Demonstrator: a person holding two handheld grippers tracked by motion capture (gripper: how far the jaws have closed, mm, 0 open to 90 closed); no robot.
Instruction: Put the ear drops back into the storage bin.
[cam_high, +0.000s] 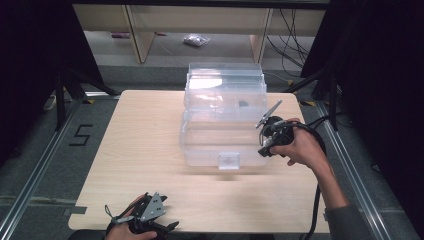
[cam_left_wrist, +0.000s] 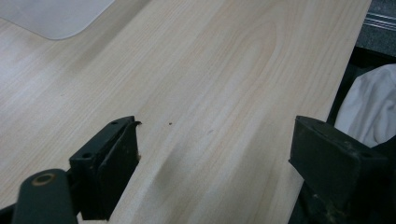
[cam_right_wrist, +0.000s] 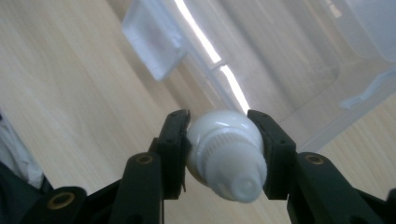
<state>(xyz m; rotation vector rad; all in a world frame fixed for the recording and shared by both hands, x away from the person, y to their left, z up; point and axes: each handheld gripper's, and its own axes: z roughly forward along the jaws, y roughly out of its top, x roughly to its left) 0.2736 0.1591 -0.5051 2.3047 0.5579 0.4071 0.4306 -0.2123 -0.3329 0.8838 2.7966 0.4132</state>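
white bottle (cam_right_wrist: 226, 156) clamped in right tool (cam_right_wrist: 219, 128), beside clear box (cam_high: 225, 117).

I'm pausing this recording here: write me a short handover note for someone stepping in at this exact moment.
Right tongs: shut on a small white bottle, gripped at its ribbed neck, held at the right front corner of the clear plastic box.
Left tongs: open, holding nothing, low over the table at its near edge.
Box: in the middle of the table, lid open and standing up at the back, a latch tab at the front.
Done: bottle picked up.
Left: probably to put the bottle into the box and shut the lid; the bottle is not yet inside.
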